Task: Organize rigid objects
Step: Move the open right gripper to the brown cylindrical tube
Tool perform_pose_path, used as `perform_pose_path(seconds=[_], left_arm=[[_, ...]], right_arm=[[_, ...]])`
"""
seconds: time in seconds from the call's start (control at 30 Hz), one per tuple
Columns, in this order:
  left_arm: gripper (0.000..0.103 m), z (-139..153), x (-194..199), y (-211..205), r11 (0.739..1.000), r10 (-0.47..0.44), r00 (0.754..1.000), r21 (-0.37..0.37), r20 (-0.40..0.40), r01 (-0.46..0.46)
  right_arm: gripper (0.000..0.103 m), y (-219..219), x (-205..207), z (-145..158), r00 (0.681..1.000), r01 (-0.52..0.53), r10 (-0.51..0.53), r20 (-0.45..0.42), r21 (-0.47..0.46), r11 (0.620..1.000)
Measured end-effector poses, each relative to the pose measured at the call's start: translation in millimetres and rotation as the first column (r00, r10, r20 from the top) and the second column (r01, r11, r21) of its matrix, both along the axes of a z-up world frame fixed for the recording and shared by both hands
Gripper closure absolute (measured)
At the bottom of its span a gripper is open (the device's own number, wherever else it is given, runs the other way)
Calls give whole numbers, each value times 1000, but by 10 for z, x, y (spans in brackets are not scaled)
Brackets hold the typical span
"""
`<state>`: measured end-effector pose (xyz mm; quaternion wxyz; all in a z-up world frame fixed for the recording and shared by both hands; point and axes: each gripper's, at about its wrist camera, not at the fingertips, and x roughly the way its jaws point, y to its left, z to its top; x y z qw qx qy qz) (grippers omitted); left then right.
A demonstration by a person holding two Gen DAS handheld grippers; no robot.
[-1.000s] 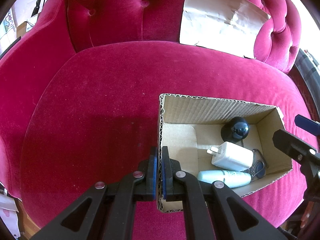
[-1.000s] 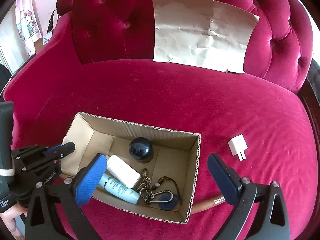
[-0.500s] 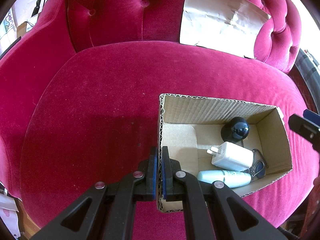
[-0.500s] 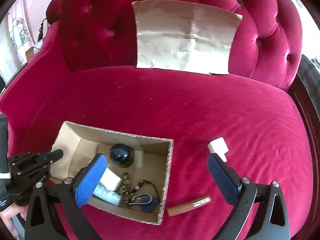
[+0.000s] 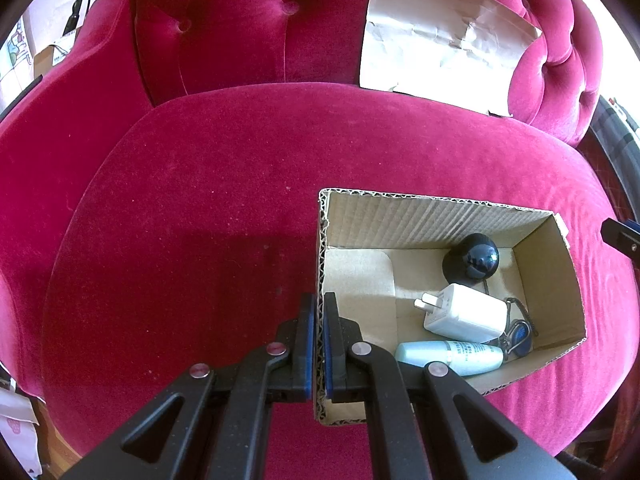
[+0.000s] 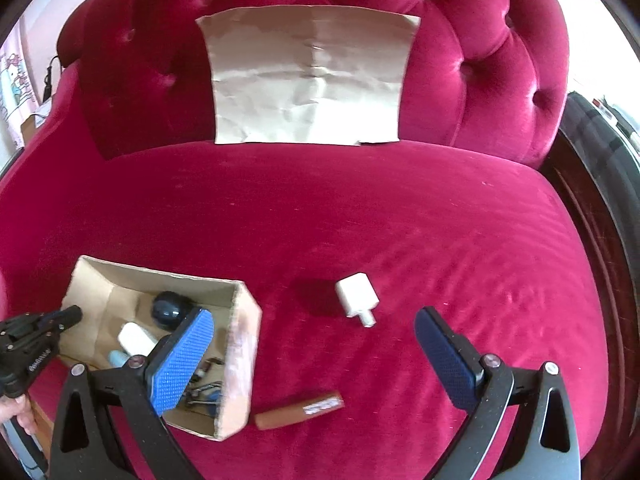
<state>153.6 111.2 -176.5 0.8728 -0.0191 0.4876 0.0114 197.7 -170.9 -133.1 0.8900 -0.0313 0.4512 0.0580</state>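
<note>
Cardboard box (image 5: 448, 216) is sitting on a crimson velvet sofa (image 5: 200, 208), holding a dark ball (image 5: 474, 260), a white charger (image 5: 466, 314), a pale blue tube (image 5: 452, 358) and a keyring (image 5: 518, 330). Left gripper (image 5: 319, 312) is pinching the box's left wall, jaws closed on the cardboard. Right gripper (image 6: 314, 338) is hovering with jaws spread wide, gripping nothing. Small white plug (image 6: 357, 295) and brown tube (image 6: 300, 410) are lying on the seat outside the box, beneath those open jaws.
</note>
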Motion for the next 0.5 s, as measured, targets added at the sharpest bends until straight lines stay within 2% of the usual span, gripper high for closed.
perform_pose_path(seconds=[0.5], left_arm=[[100,-5,-4,13,1000,1,1000,5,1,-1]], right_arm=[[0,-296,-71,-165,1000,-23,22,-22,-50,998]])
